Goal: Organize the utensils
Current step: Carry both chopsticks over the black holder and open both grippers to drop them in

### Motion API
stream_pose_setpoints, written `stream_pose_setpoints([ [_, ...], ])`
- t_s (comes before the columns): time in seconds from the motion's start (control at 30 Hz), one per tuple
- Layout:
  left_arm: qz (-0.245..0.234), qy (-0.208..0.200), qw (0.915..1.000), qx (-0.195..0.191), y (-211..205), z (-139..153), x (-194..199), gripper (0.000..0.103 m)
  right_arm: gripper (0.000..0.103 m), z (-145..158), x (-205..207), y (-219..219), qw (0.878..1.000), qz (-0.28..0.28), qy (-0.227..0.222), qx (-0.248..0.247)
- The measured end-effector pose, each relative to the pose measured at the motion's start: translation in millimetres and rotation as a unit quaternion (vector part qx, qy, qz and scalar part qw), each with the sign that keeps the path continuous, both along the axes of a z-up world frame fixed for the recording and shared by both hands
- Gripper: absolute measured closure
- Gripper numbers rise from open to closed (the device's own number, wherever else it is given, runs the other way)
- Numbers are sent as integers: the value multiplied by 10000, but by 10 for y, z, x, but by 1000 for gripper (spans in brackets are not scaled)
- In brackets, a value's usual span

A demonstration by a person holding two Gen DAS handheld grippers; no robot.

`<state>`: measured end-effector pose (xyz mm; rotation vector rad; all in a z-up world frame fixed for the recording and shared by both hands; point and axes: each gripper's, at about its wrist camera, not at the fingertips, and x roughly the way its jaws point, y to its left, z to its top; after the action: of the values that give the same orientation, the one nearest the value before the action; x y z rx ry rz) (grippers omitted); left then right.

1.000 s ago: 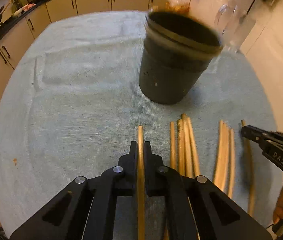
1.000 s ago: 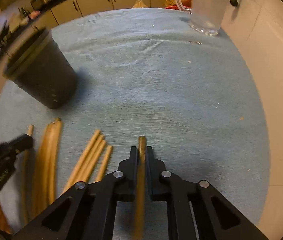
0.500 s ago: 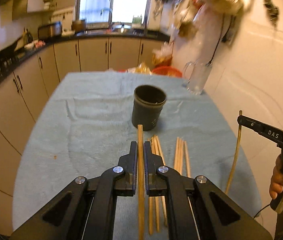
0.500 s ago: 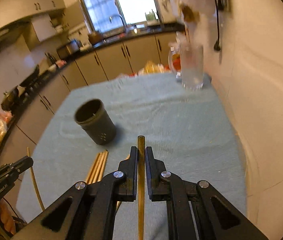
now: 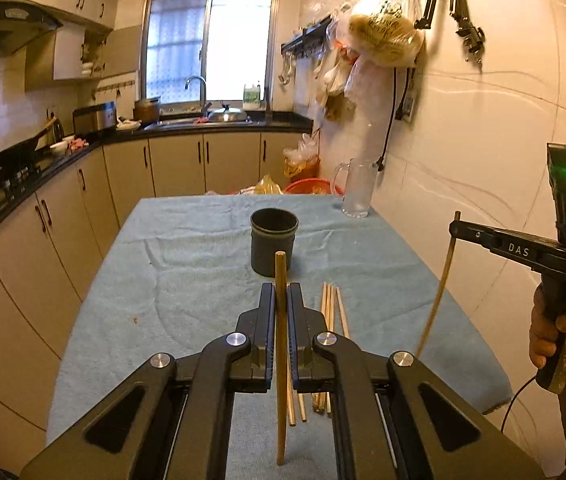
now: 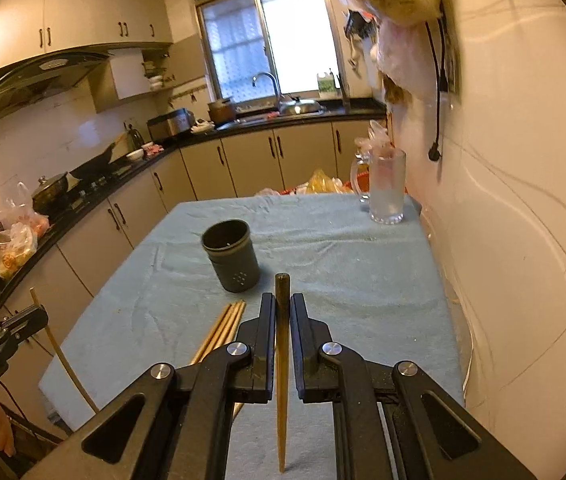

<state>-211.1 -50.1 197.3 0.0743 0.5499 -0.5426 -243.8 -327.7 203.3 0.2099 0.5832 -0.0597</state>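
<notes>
My left gripper (image 5: 281,294) is shut on a wooden chopstick (image 5: 281,344) and holds it high above the table. My right gripper (image 6: 282,304) is shut on another chopstick (image 6: 281,380), also raised; it shows at the right in the left wrist view (image 5: 457,228) with its stick hanging down (image 5: 437,300). The dark grey utensil cup (image 5: 273,241) stands upright and empty mid-table, also in the right wrist view (image 6: 231,255). Several loose chopsticks (image 5: 330,312) lie on the cloth in front of the cup; they also show in the right wrist view (image 6: 221,330).
The table wears a light blue cloth (image 5: 187,256). A glass mug (image 5: 357,188) stands at its far right corner by the tiled wall (image 5: 483,160). Kitchen cabinets (image 5: 63,216) run along the left. Bags hang on the wall (image 5: 383,36).
Both grippers have risen and pulled back from the table, each carrying its chopstick. The cup and loose sticks now look far smaller and lower.
</notes>
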Motion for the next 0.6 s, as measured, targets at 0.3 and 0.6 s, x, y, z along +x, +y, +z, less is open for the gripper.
stream_pose_setpoints([
  [0.3, 138, 6, 9996, -225, 41, 86, 148, 98, 95, 36, 29, -16, 9999, -33, -112, 3],
  [0.6, 342, -17, 9989, -305, -34, 293, 630, 98, 95, 257, 312, -122, 9994, -93, -327, 105],
])
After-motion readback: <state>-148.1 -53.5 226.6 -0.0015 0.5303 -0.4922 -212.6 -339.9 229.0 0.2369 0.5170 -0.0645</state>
